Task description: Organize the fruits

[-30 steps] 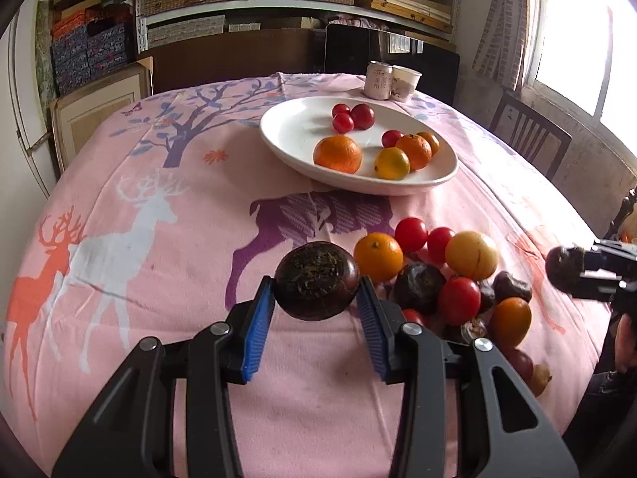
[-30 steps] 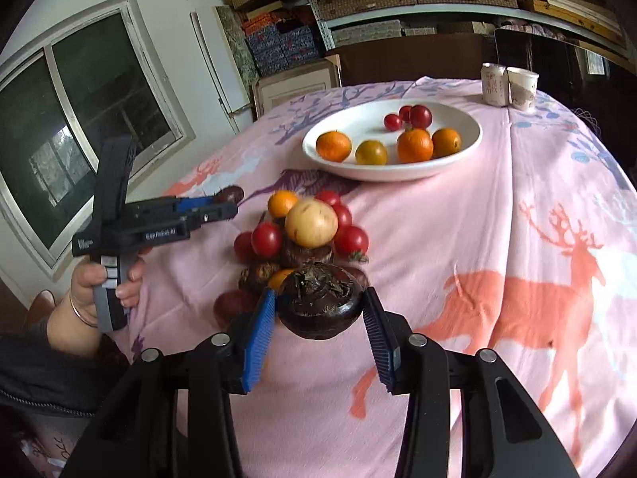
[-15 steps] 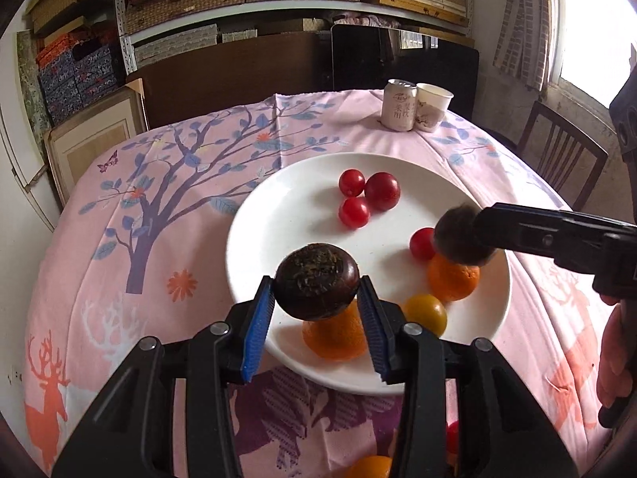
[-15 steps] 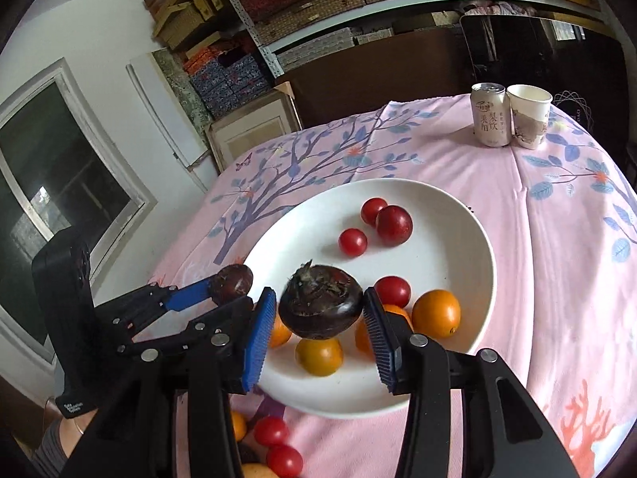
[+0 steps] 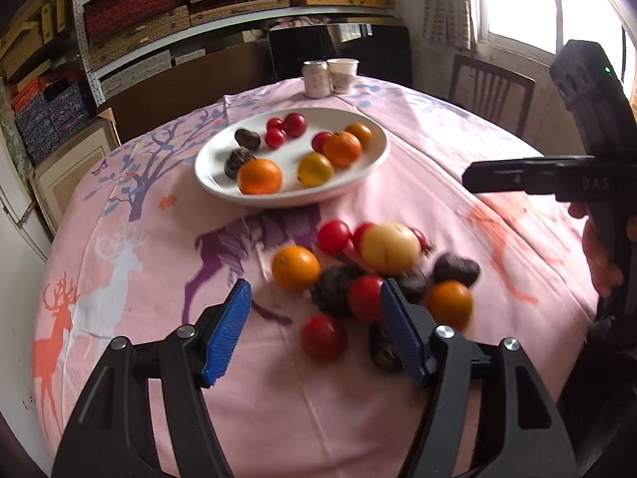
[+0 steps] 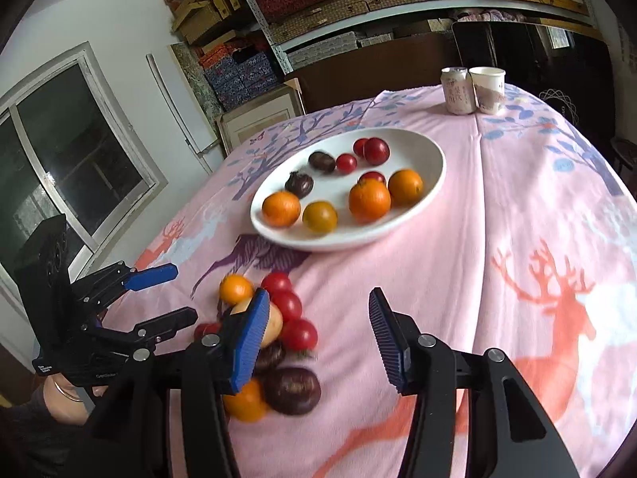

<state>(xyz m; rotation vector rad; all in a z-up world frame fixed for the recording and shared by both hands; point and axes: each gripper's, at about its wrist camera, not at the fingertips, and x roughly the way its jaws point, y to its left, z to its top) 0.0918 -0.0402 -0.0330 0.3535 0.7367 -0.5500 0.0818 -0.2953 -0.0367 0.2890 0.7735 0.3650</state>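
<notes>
The loose fruit heap lies on the pink-clothed bench, on the near side of the white plate and apart from its rim. Both claws hang over that heap with nothing in them. The left claw has just been opening and its blue pads stand well apart, with a small red tomato below the gap but not pressed by either pad. The right claw has also been opening and stands apart over bare cloth just right of the heap.

These fruits should be light and easy to lift, but round and smooth, so they are likely to roll or squirt out of a hasty pinch. The tomatoes look thin-skinned and soft and want a gentle squeeze across the widest part. The oranges, such as the one at the heap's left edge, seem firmer and can take more pressure. The dark purple-brown fruits, perhaps mangosteens though blur makes that uncertain, appear hard-shelled; the one at the heap's near edge sits free enough to take from the sides.

The heap also holds a pale yellow fruit, the largest there. On the plate lie two dark fruits at the left, red ones at the back, and oranges toward the near rim.
</notes>
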